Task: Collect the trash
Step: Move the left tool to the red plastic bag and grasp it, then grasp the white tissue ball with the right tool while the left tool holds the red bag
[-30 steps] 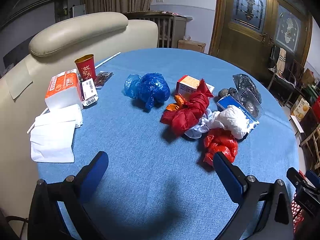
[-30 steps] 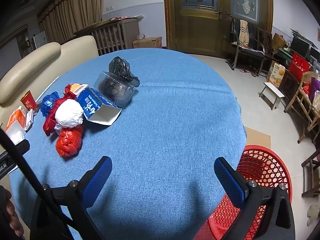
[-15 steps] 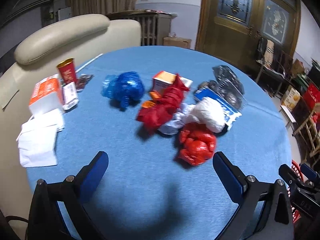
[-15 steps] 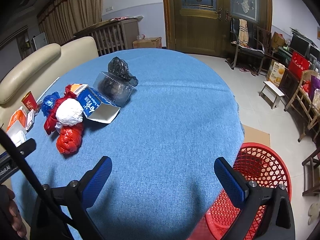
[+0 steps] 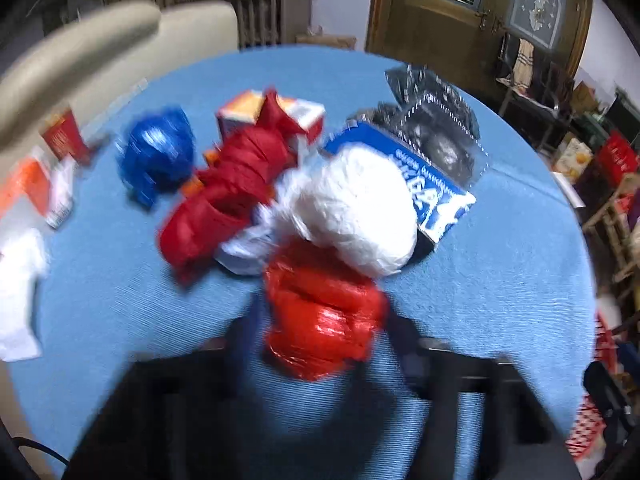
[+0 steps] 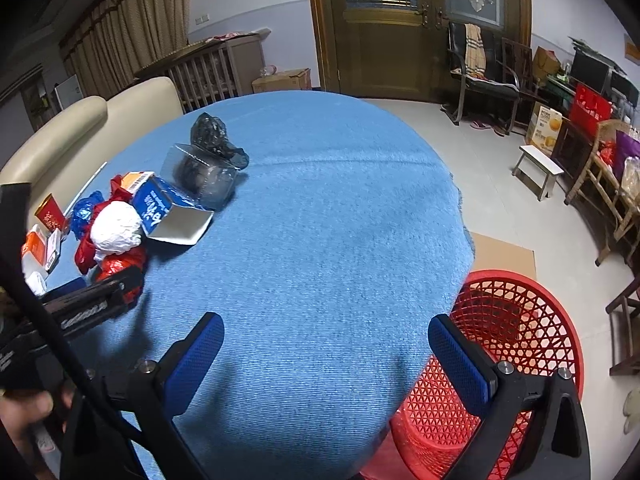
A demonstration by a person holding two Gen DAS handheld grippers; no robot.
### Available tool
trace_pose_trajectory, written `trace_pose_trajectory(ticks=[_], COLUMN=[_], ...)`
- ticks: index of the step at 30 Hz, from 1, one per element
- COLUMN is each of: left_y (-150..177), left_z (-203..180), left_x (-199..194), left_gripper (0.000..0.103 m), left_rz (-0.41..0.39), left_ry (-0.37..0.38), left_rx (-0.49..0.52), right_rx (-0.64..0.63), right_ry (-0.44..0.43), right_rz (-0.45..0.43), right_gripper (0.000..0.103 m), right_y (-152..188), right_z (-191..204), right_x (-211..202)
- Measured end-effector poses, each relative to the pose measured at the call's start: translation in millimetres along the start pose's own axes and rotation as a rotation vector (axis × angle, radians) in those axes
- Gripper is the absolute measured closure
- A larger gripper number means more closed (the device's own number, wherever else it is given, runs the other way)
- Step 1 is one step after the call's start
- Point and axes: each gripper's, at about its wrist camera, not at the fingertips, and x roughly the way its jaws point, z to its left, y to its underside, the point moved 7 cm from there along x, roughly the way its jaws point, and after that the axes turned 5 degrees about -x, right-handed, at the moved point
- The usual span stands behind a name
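Note:
A crumpled red plastic bag [image 5: 320, 300] lies at the near end of a trash pile on the blue table [image 6: 340, 220]. My left gripper [image 5: 320, 332] straddles it, its jaws closing, the blurred blue pads against the bag's two sides. Behind it sit a white bag ball [image 5: 360, 208], a dark red bag [image 5: 232, 184], a blue bag [image 5: 160, 156], a blue carton [image 5: 432, 188] and a clear container [image 5: 440, 136]. My right gripper [image 6: 324, 328] hangs open and empty over the table's near edge, beside the red mesh basket [image 6: 520, 320].
A red cup [image 5: 64, 136], an orange tissue pack [image 5: 28, 184] and white napkins [image 5: 16, 292] lie at the table's left. A cream sofa [image 5: 80, 60] stands behind. Chairs, a stool [image 6: 538, 166] and boxes line the right of the room.
My left gripper has moved forward and down onto the red bag and its jaws have drawn in around it. The right gripper has barely shifted and stays open.

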Motion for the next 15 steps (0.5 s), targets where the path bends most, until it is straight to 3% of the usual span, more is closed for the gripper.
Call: trace_pose_trajectory(ticks=[7,15], left_y=[17.6,42.3], left_z=[6.7,34.1], left_x=[-26.8,-62.8], left_gripper=[0.056,0.056], left_rz=[-0.032,-0.082], left_ry=[0.049,0.028], left_rx=[0.038,0.035], right_rx=[-0.012,-0.087], right_ry=[-0.012,-0.047], right_rz=[0.009,0.000], right_gripper=[0.000,0.000], right_y=[0.7,-4.0], right_z=[6.9,40.3], right_x=[4.6,2.1])
